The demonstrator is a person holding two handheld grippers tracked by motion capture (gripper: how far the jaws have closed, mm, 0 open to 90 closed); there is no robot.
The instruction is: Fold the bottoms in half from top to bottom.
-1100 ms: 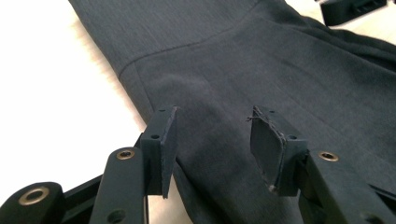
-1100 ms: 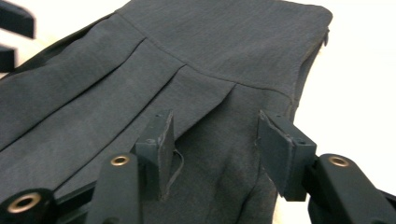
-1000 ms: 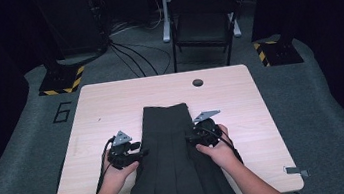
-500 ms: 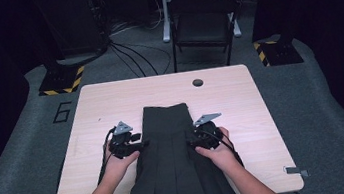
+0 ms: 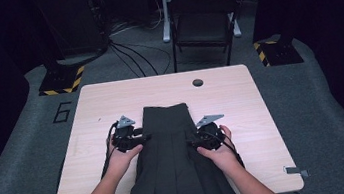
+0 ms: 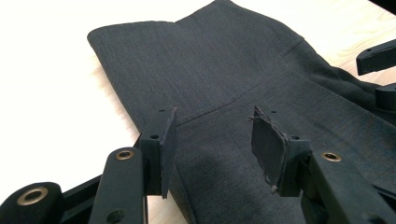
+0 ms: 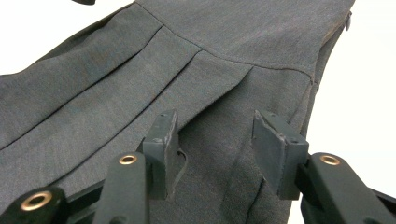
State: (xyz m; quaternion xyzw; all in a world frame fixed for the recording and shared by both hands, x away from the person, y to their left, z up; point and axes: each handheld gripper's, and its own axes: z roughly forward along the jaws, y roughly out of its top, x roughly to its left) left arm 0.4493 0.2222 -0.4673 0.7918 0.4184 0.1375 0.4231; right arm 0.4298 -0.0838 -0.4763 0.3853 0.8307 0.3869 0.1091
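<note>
Centrally, dark skirt (image 5: 173,162) on pale table (image 5: 252,111) — folding chair (image 5: 203,22) behind.

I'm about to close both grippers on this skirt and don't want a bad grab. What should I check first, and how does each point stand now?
1. Left gripper open: ok, a clear gap shows between its pads.
2. Right gripper open: ok, its pads stand apart too.
3. Fabric between the jaws: ok, the dark grey pleated skirt lies under both gaps.
4. Grippers on opposite edges: ok, one at each side of the skirt, below the waistband.
5. Skirt flat on the light wooden table: ok, pleats lie smooth.
6. Pads touching the cloth: cannot tell.
</note>
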